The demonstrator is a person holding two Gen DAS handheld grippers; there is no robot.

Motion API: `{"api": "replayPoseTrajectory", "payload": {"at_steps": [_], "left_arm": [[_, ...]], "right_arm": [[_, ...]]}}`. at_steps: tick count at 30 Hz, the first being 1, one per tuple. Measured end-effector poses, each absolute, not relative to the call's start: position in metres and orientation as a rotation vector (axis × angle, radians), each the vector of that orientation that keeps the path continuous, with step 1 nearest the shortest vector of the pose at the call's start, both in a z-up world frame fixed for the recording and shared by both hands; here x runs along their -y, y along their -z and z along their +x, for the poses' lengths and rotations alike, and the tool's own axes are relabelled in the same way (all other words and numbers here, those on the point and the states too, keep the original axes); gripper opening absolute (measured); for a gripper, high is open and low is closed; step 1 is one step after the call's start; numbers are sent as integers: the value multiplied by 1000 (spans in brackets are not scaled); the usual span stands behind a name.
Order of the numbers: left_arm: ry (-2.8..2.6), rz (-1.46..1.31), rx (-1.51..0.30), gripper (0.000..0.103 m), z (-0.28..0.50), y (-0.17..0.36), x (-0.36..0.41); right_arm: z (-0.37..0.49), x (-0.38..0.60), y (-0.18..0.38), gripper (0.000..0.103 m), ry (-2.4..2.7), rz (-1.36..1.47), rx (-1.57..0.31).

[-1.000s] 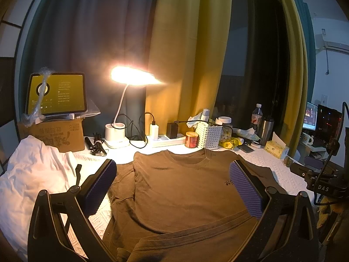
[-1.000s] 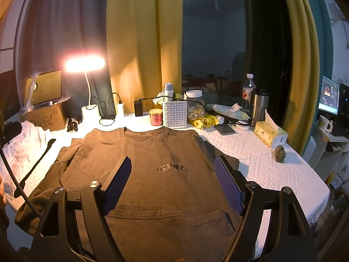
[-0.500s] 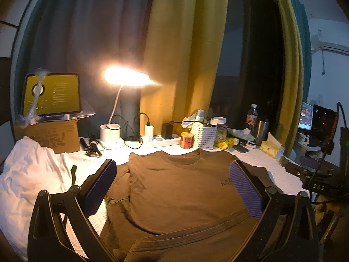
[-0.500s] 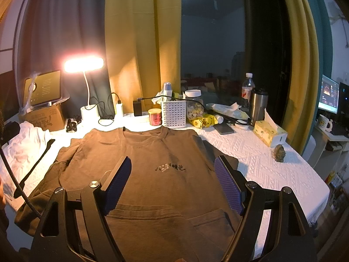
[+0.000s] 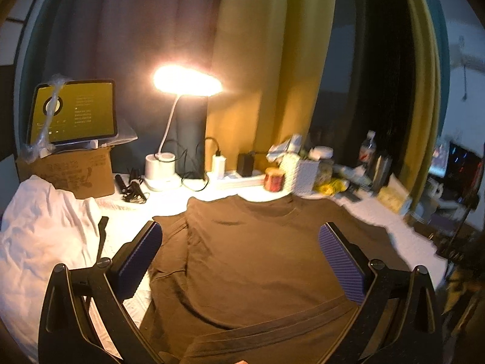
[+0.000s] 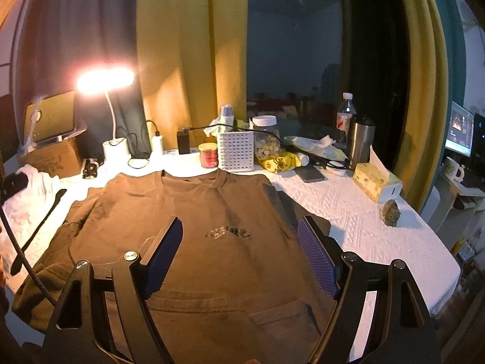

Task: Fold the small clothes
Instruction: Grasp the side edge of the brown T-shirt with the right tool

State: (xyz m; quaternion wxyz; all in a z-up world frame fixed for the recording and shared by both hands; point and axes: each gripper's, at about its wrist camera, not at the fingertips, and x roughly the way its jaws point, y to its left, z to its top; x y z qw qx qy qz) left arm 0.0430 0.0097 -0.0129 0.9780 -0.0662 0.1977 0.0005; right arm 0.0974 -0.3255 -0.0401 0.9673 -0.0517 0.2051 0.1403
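A brown T-shirt (image 5: pixel 251 257) lies spread flat on the table, collar toward the far side; in the right wrist view (image 6: pixel 212 227) a small dark print shows on its chest. Its bottom hem is folded up near me. My left gripper (image 5: pixel 239 254) is open and empty, held above the shirt's left half. My right gripper (image 6: pixel 241 251) is open and empty, held above the shirt's chest and lower part. Neither gripper touches the cloth.
A white garment (image 5: pixel 39 230) lies heaped at the left. Along the far edge stand a lit desk lamp (image 5: pixel 163 166), a tablet on a cardboard box (image 5: pixel 72 112), a white basket (image 6: pixel 236 151), a red jar (image 6: pixel 208 155), bottles and a tissue box (image 6: pixel 376 185). A white tablecloth (image 6: pixel 379 230) covers the right side.
The left wrist view has swung leftward and is blurred by motion; the shirt sits further right in it. The right gripper has barely moved. Both stay open.
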Motion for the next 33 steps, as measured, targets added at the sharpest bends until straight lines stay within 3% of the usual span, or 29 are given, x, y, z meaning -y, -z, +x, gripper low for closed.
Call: {"api": "replayPoseTrajectory", "payload": {"at_steps": [19, 33], "left_arm": [[7, -111, -545, 101, 129, 39, 9], [-34, -97, -591, 101, 184, 53, 3]], "right_arm": [[218, 363, 51, 81, -235, -120, -541], [322, 386, 96, 81, -254, -107, -716]]}}
